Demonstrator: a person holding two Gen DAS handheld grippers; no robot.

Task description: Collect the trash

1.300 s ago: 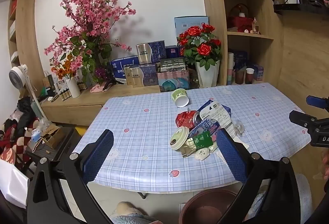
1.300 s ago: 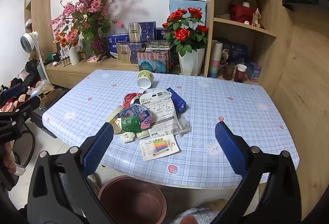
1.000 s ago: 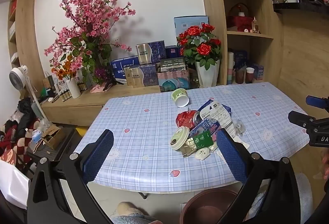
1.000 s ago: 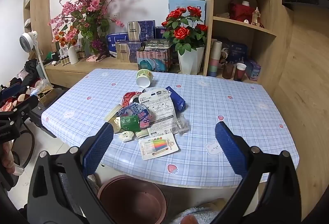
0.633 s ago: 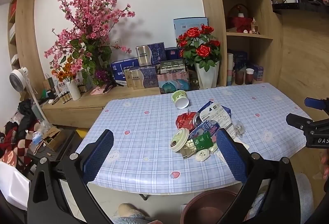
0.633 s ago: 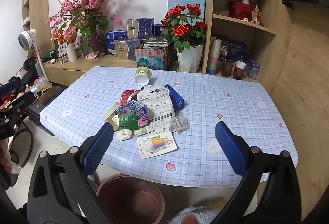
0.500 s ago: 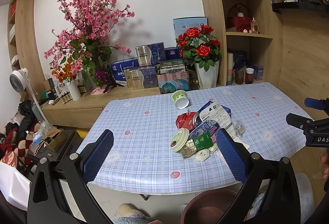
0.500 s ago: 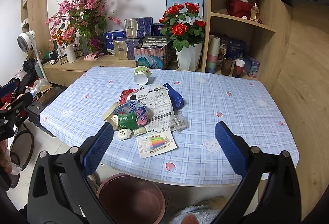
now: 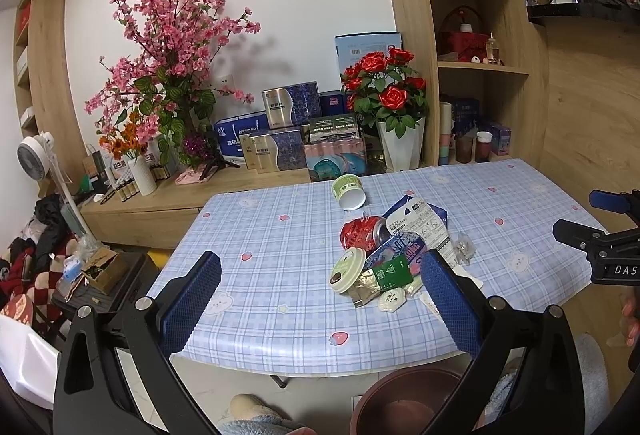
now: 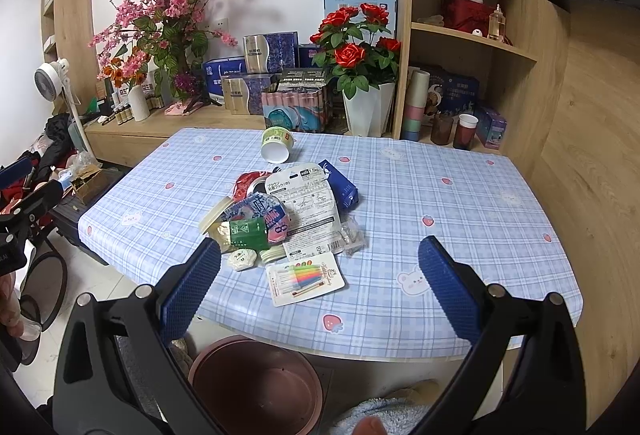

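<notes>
A pile of trash lies mid-table: a crushed red can [image 9: 362, 231], a white packaging card [image 10: 308, 207], a green-and-white lid [image 9: 347, 270], a green sachet [image 10: 248, 233], a pen pack [image 10: 306, 278] and a tipped green-and-white cup [image 10: 276, 144]. A brown bin [image 10: 256, 383] stands on the floor below the table's near edge. My left gripper [image 9: 320, 295] is open and empty, short of the table's near left side. My right gripper [image 10: 318, 283] is open and empty, above the near edge in front of the pile.
The table [image 10: 440, 203] has a blue checked cloth. Behind it a low shelf carries boxes, a pink blossom arrangement [image 9: 172, 47] and a rose vase [image 10: 360, 75]. A wooden shelf unit stands at the right. Clutter and a fan [image 9: 36, 151] are on the left floor.
My right gripper has moved slightly forward and up toward the table, so the pile sits a little lower and nearer in its view. The left gripper has barely moved. Both stay open.
</notes>
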